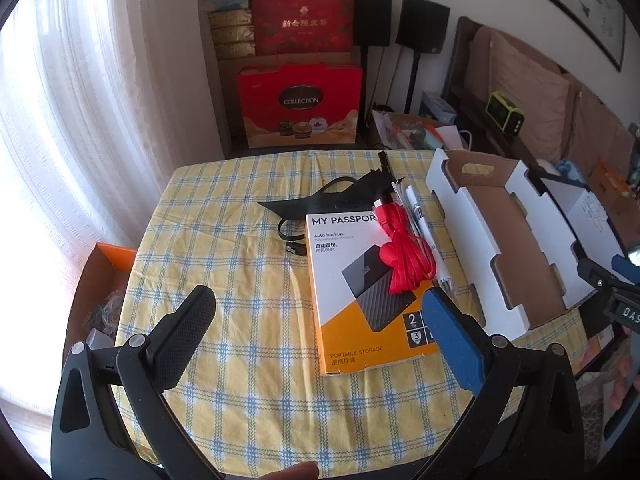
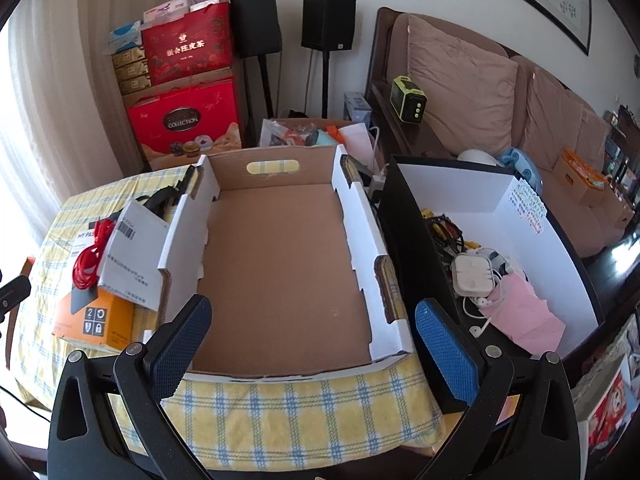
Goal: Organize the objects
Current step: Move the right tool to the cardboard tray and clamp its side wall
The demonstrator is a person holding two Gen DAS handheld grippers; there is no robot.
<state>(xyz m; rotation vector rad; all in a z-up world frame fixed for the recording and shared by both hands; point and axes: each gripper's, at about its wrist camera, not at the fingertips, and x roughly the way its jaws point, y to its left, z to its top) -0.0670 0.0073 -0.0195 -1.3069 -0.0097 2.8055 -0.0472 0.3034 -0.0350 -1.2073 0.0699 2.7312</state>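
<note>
An orange and white hard-drive box [image 1: 360,284] lies on the yellow checked tablecloth [image 1: 224,240], with a red cable bundle [image 1: 404,256] on top of it. Black cables [image 1: 320,200] and a white box [image 1: 416,216] lie behind it. An empty cardboard tray [image 2: 280,268] stands to their right. My left gripper [image 1: 320,336] is open and empty, hovering in front of the hard-drive box. My right gripper [image 2: 312,344] is open and empty at the tray's near edge. In the right wrist view the hard-drive box [image 2: 92,320] and red cable [image 2: 90,256] sit left of the tray.
A black-walled white box [image 2: 540,240] right of the tray holds earphones, cables and a pink sheet [image 2: 524,312]. Red gift boxes [image 1: 300,108] and speakers on stands [image 1: 420,24] stand behind the table. A sofa [image 2: 500,88] is at the right. An orange box [image 1: 104,280] sits below the table's left edge.
</note>
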